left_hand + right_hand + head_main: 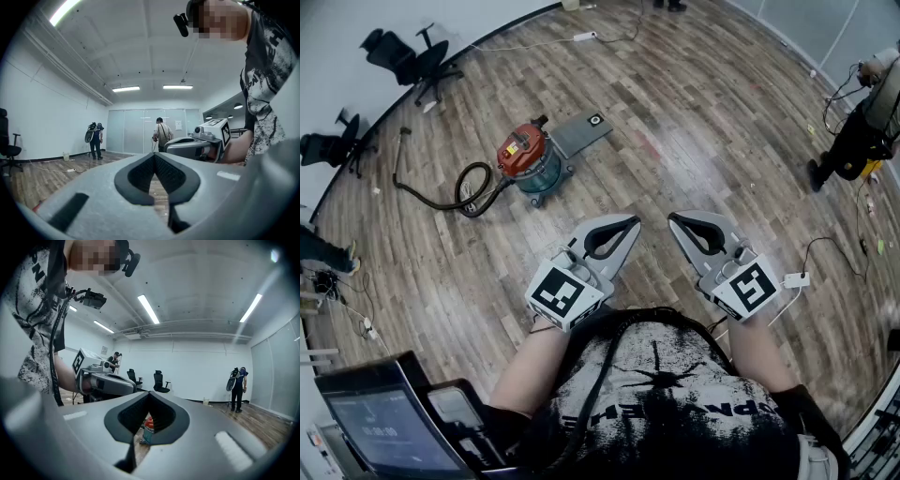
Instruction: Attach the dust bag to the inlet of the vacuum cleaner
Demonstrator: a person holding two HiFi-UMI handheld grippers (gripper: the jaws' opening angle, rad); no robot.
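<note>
The person's black printed shirt (675,403) is nearest. Just past it two grey plastic claws are held level, tips near each other. The left claw (634,221) and right claw (673,218) are both pinched together with nothing in them.

Beyond runs a broad stretch of wood-plank floor (703,131), with open walking room up to the vacuum cleaner (528,159), a red-lidded drum whose black ribbed hose (469,192) loops leftward. The flat grey dust bag (581,133) lies on the floor just beside it, round collar upward. Office chairs (408,56) line the far wall.

Only the right claw view catches the vacuum, through its pad notch. The left claw view faces a glass wall (140,129).
</note>
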